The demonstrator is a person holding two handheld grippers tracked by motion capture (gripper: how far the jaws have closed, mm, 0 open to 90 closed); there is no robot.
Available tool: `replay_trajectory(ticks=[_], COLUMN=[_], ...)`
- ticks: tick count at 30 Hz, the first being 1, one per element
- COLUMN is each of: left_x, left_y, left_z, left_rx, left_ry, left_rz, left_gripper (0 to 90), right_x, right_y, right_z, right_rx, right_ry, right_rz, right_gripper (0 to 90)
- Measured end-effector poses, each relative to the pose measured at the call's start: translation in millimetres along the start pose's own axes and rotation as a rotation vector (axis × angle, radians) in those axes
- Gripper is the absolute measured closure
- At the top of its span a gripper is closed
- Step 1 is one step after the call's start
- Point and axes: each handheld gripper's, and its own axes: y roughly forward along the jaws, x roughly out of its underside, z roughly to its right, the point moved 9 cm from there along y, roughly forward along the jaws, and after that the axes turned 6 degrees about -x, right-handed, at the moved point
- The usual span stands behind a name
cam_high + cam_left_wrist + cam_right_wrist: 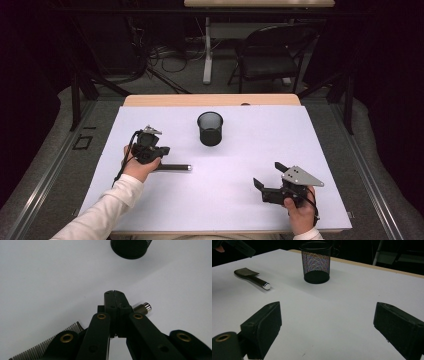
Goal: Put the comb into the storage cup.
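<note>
High view: the left tool hangs over the near-left part of the white bench, just above the comb. The comb lies flat, its long axis running left to right, silver-capped handle end toward the middle. The mesh pen cup stands upright beyond it, apart. The right tool waits well off to the right, so the left hand is much the nearer.

Left gripper view: this tool has its jaws pressed together, holding nothing; the comb lies crosswise beneath them, teeth showing at lower left.

Right gripper view: this tool is spread wide and empty; the comb rests far left of the cup.
</note>
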Motion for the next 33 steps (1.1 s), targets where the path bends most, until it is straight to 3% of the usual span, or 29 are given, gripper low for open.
replay_trajectory(ticks=[18,33], left_x=[1.5,4.9], left_y=[33.4,54.5], left_z=[21.0,32.2], left_rx=[0.015,0.022], left_ry=[0.034,0.035], left_rz=[-0.066,-0.098], left_gripper=[90.0,90.0], right_x=[0.4,0.8], right_y=[-0.4,-0.5], right_z=[0.6,1.2], right_rx=[-0.001,-0.003], right_ry=[0.002,0.002], right_rz=[-0.002,-0.003], right_gripper=[8.5,9.5])
